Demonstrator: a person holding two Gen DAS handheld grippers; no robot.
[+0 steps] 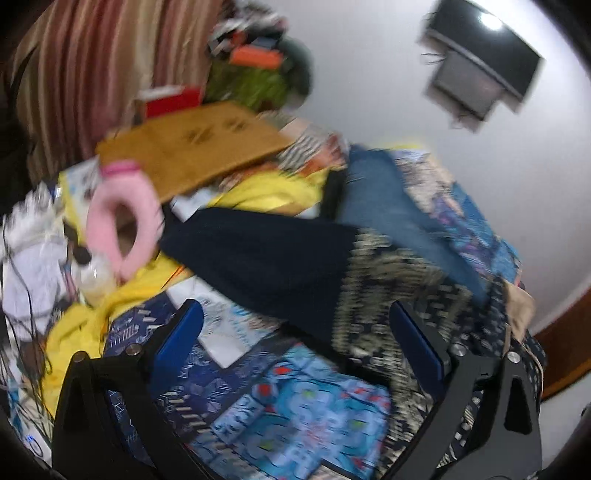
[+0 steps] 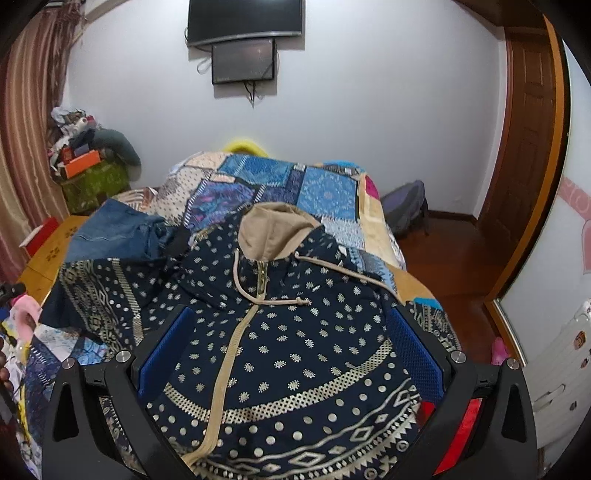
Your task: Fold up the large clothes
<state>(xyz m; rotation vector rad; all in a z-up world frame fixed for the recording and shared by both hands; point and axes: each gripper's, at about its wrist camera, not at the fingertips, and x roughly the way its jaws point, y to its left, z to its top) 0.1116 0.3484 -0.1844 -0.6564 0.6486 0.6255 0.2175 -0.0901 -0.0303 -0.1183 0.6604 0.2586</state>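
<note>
Left wrist view, blurred: the left gripper (image 1: 295, 332) hangs over the bed (image 1: 295, 417) with its jaws spread wide and nothing between them. Under it lies the blue patchwork quilt (image 1: 280, 406). A navy sleeve (image 1: 266, 258) of the hooded jacket (image 1: 388, 280) stretches across the bed just beyond the fingertips, its gold-patterned part toward the bed's right edge. Past it lie folded jeans (image 1: 373, 192) and a yellow cloth (image 1: 273, 195). A pink neck pillow (image 1: 122, 221) sits near the left edge, and a wooden board (image 1: 192, 147) lies behind it.

Right wrist view: the right gripper (image 2: 291, 332) has its jaws wide apart, empty, above the jacket (image 2: 295, 343). The jacket lies spread face up on the near part of the bed (image 2: 376, 206), its tan hood (image 2: 277, 225) pointing to the far end, its zipper (image 2: 229, 332) closed, one sleeve (image 2: 99, 295) laid out toward the left edge. The jeans (image 2: 114, 232) lie beside that sleeve. A television (image 2: 243, 18) hangs on the far wall.
</note>
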